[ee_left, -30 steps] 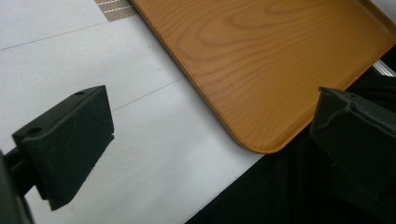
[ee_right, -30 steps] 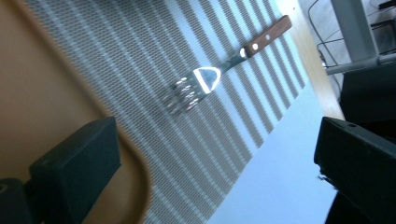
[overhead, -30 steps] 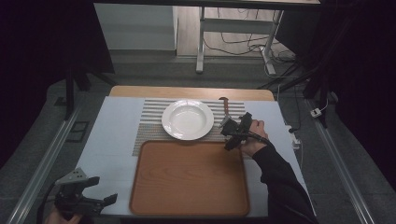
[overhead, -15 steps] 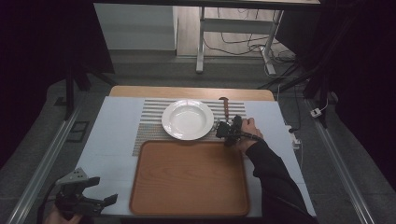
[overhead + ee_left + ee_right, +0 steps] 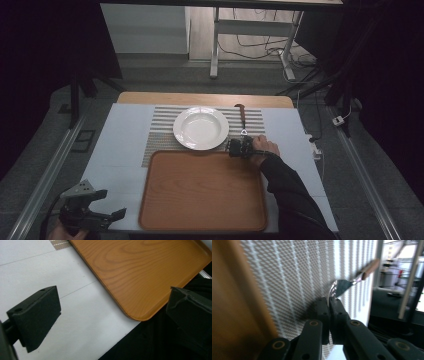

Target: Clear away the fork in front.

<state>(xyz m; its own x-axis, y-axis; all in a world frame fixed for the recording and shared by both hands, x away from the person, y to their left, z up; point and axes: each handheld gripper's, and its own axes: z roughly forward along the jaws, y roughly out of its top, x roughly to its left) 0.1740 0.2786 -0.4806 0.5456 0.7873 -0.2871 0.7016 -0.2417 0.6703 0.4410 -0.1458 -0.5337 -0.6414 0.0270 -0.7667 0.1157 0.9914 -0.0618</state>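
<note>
Moved: right tongs (image 5: 329,302) sank onto striped mat (image 5: 165,137), jaws just closing on fork (image 5: 342,286) tines.
Left tongs (image 5: 110,315): wide, empty.
Meaning: fork gripped, lift next.

This looks like a lab or test room set up to look like a dinner table. A white table (image 5: 120,145) holds a striped mat (image 5: 160,132), a white plate (image 5: 200,128) and a wooden tray (image 5: 200,190) — but around it are dark curtains, metal rails (image 5: 40,185) on a grey floor, and loose cables (image 5: 255,50) under a desk — not a home.
</note>
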